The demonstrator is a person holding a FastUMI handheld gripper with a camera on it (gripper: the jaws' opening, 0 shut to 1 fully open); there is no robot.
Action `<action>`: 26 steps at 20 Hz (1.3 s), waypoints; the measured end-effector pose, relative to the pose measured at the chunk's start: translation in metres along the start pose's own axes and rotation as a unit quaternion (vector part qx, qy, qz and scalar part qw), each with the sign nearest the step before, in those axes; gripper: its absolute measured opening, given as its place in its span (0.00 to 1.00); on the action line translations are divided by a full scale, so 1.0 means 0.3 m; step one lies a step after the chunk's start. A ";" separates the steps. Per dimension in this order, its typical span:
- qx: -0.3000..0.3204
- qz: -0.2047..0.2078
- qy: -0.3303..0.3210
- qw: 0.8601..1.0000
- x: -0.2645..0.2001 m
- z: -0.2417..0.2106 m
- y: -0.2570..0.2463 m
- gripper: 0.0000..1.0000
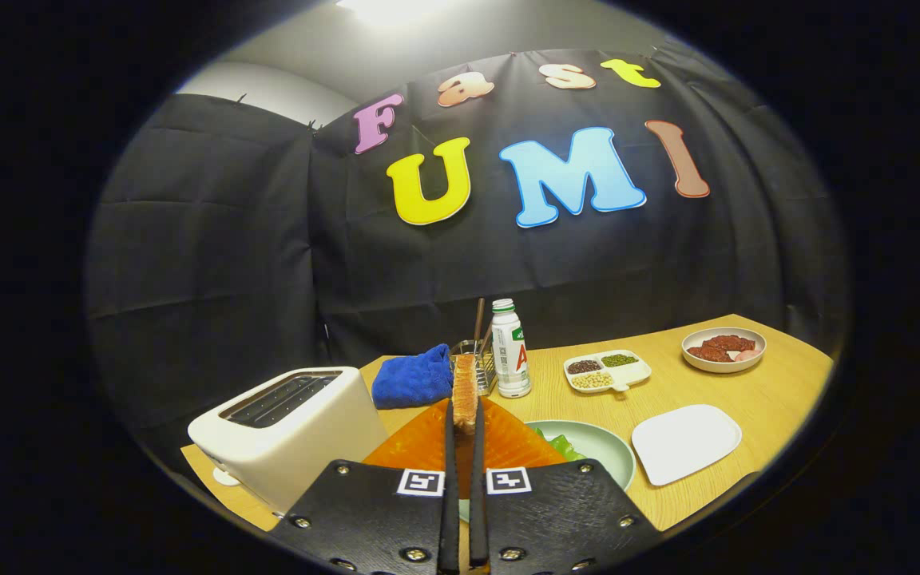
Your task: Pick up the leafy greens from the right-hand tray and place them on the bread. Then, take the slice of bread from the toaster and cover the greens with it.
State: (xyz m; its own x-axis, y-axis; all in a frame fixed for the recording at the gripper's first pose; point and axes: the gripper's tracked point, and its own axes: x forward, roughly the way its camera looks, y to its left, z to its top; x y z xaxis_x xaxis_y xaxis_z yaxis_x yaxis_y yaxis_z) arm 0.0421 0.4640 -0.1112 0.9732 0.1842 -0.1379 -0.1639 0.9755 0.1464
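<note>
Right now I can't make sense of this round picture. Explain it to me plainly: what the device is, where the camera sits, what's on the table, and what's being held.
The camera rides on a hand-held two-finger gripper and looks forward along its fingers, which reach up from the bottom of the view. A person carries it; there is no robot arm.

The fingers are shut on a slice of bread, held upright on its edge.

Below lies a wooden table. Beside the fingers stands a white toaster. Just under the bread lies an orange mat, and next to it a pale green plate with leafy greens on it. Beyond are a blue cloth, a wire rack, a bottle, a divided dish of beans, a bowl of reddish food and a white tray.
</note>
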 end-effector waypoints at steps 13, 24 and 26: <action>-0.009 -0.022 0.061 0.998 0.054 -0.145 -0.087 0.05; -0.039 -0.070 0.099 0.992 0.054 -0.190 -0.261 0.32; -0.039 -0.071 0.103 0.991 0.047 -0.198 -0.272 0.32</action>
State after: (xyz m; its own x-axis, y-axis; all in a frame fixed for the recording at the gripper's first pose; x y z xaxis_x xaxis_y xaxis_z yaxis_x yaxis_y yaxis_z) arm 0.0596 0.3941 -0.1831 0.9350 0.0576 -0.3501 -0.0476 0.9982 0.0371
